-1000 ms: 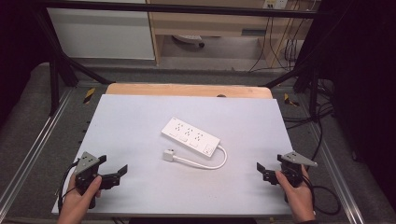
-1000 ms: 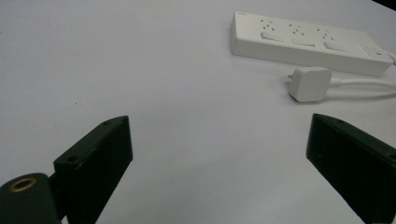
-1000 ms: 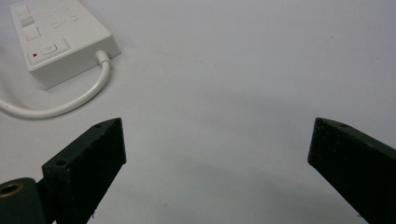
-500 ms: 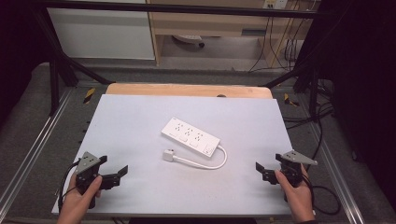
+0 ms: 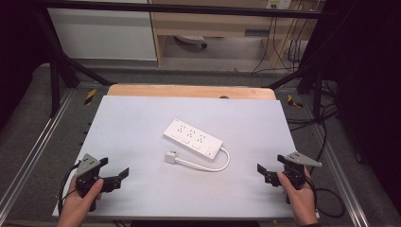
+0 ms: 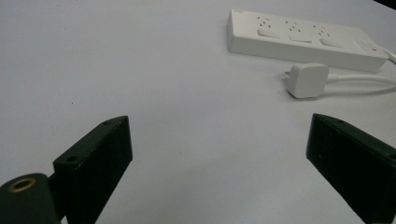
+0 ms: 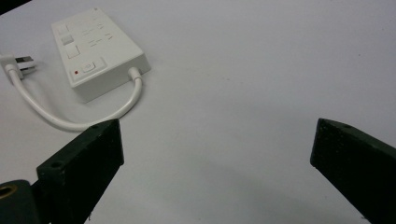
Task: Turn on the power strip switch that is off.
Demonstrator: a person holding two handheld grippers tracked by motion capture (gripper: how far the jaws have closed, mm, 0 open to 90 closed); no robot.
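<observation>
Your right gripper (image 5: 268, 174) has edged slightly inward while your left gripper (image 5: 115, 178) stays put, both with jaws spread wide and empty, so the power strip (image 5: 193, 138) mid-table remains untouched, its plug (image 5: 170, 157) just beside it.

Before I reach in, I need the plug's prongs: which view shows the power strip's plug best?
The right gripper view: the plug shows its metal prongs at the left edge. The left gripper view shows its white back; the high view shows it small.
</observation>
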